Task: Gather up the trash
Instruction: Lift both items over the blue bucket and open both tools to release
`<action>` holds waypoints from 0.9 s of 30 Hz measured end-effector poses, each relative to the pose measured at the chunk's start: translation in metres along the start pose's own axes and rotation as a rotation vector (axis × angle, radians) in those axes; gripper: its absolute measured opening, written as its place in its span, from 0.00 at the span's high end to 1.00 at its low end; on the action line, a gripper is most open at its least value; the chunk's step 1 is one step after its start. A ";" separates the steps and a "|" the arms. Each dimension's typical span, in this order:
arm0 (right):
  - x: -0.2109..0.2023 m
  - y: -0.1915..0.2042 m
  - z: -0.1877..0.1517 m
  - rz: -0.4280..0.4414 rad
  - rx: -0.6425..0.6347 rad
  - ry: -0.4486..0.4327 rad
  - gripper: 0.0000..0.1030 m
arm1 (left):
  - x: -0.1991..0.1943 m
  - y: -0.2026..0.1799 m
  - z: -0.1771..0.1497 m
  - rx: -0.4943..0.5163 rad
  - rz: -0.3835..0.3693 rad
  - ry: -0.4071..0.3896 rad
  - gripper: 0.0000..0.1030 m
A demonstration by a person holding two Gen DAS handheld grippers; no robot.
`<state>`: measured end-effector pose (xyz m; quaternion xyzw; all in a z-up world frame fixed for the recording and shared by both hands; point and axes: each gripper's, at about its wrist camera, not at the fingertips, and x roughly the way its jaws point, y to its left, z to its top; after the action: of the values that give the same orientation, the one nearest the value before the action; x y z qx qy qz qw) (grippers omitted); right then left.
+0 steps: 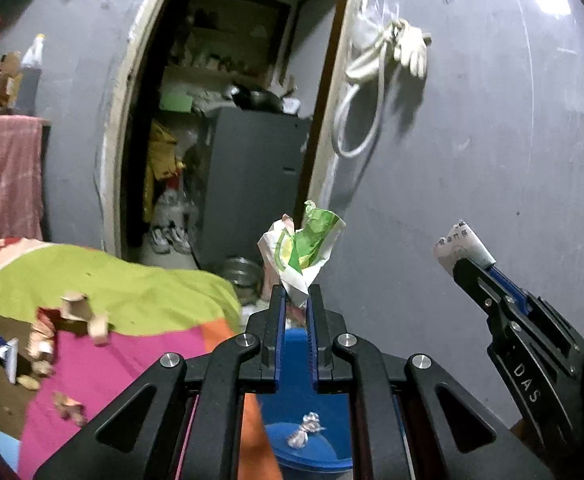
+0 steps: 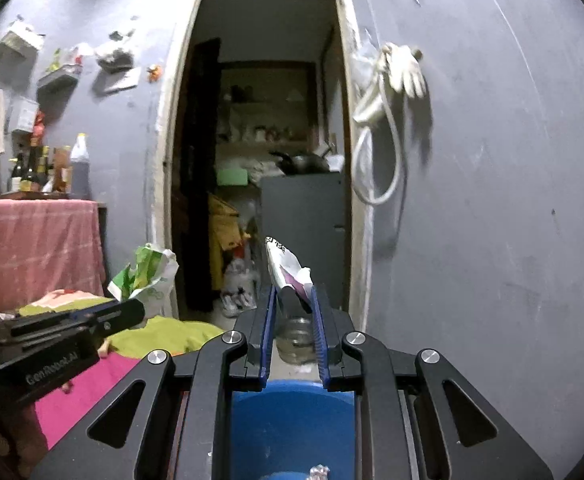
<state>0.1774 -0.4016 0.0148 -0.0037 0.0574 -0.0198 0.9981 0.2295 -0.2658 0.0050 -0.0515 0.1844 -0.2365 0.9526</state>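
Below both grippers sits a blue bin (image 1: 311, 452) with a crumpled foil ball (image 1: 304, 434) inside. The left gripper (image 1: 295, 300) has its fingers clamped on a green-and-white wrapper (image 1: 299, 248), held up over the bin. The right gripper (image 2: 293, 300) pinches a white wrapper (image 2: 288, 270) likewise. Left of the bin, a bed (image 1: 132, 292) with a green and pink cover carries scattered scraps (image 1: 80, 316). Farther off, a doorway (image 2: 268, 140) opens in the grey wall.

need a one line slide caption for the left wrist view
Left hand-held gripper pinches a green-and-white wrapper above the blue bin; right hand-held gripper grips white paper scrap alongside.
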 end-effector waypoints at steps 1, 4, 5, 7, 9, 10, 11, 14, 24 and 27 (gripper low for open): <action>0.004 -0.002 -0.002 -0.001 0.002 0.016 0.85 | 0.006 -0.002 -0.002 0.002 -0.001 0.014 0.93; 0.015 -0.010 -0.010 -0.001 0.020 0.066 0.84 | 0.025 -0.006 -0.009 0.001 -0.010 0.070 0.93; 0.018 -0.012 -0.013 -0.001 0.025 0.083 0.84 | 0.031 -0.006 -0.011 -0.002 -0.013 0.091 0.93; 0.023 -0.018 -0.019 -0.003 0.039 0.118 0.83 | 0.042 -0.005 -0.015 -0.011 -0.020 0.136 0.93; 0.028 -0.023 -0.023 -0.007 0.053 0.149 0.80 | 0.051 -0.004 -0.018 -0.022 -0.027 0.167 0.93; 0.031 -0.025 -0.025 -0.008 0.059 0.162 0.78 | 0.053 -0.004 -0.020 -0.023 -0.028 0.179 0.93; 0.032 -0.028 -0.026 -0.009 0.066 0.171 0.77 | 0.058 -0.003 -0.020 -0.025 -0.026 0.194 0.93; 0.036 -0.034 -0.029 -0.004 0.088 0.195 0.73 | 0.064 -0.003 -0.024 -0.042 -0.035 0.225 0.92; 0.040 -0.046 -0.027 0.012 0.144 0.215 0.59 | 0.059 0.012 -0.020 -0.104 -0.038 0.272 0.78; 0.036 -0.044 -0.021 0.010 0.152 0.186 0.51 | 0.045 0.018 -0.010 -0.117 -0.030 0.233 0.68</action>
<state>0.2089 -0.4471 -0.0098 0.0741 0.1479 -0.0194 0.9860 0.2703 -0.2710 -0.0227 -0.0820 0.3063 -0.2437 0.9165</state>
